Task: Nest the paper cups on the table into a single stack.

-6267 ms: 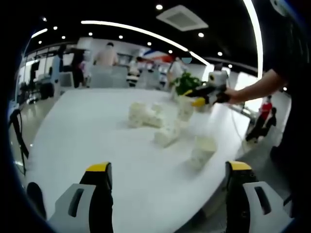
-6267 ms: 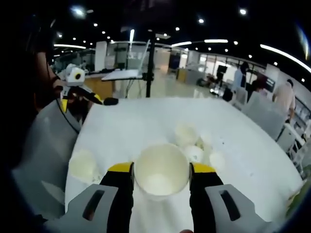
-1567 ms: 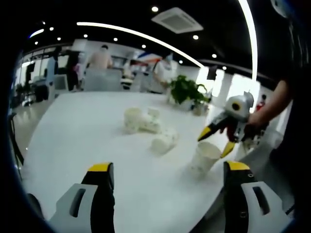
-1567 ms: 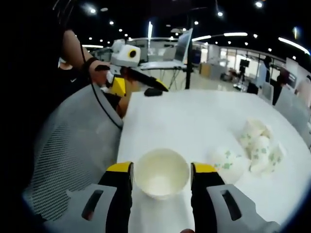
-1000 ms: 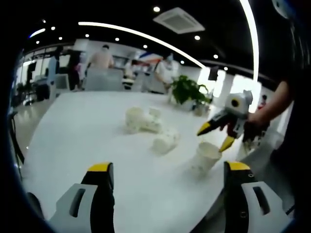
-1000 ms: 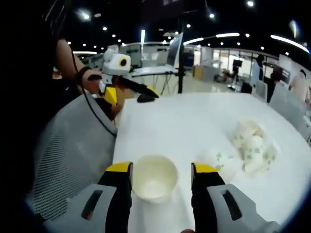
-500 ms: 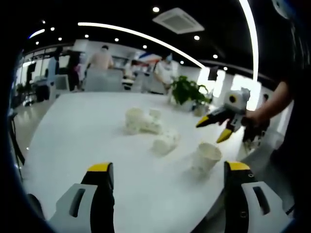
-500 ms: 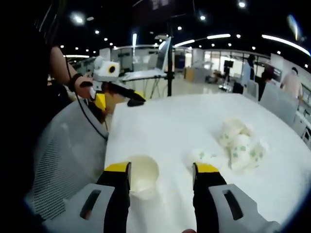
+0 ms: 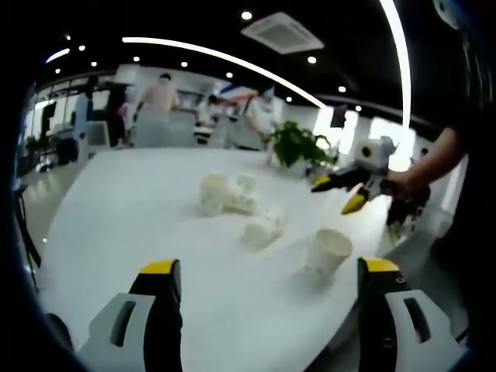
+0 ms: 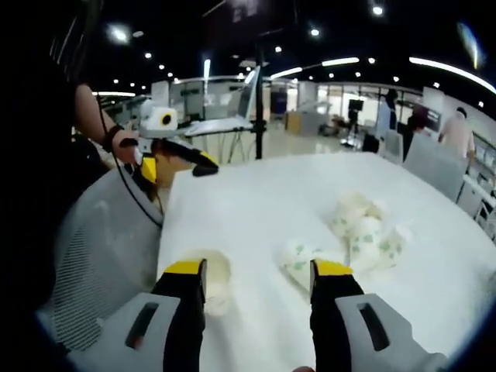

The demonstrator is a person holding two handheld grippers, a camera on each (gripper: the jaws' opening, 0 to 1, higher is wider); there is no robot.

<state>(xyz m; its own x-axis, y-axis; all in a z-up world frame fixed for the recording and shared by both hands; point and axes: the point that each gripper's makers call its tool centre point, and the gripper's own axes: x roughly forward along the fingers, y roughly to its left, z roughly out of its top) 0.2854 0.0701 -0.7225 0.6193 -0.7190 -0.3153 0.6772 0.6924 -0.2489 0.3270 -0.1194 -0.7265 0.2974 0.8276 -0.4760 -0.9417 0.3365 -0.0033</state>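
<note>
The right tool (image 9: pixel 335 194), jaws now spread and empty, had released the upright cup (image 9: pixel 328 252) near the worktop (image 9: pixel 132 209) edge and lifted away toward the fallen cups (image 10: pixel 360 229) beyond it, next for nesting; the left tool (image 9: pixel 267 314) waited spread.

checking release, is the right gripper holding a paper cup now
No, the right gripper is open and empty, with the upright white paper cup standing free on the table.

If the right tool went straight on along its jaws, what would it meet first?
Probably the toppled paper cup lying just ahead of the right tool, with the cup pile further on; depth is hard to judge.
</note>
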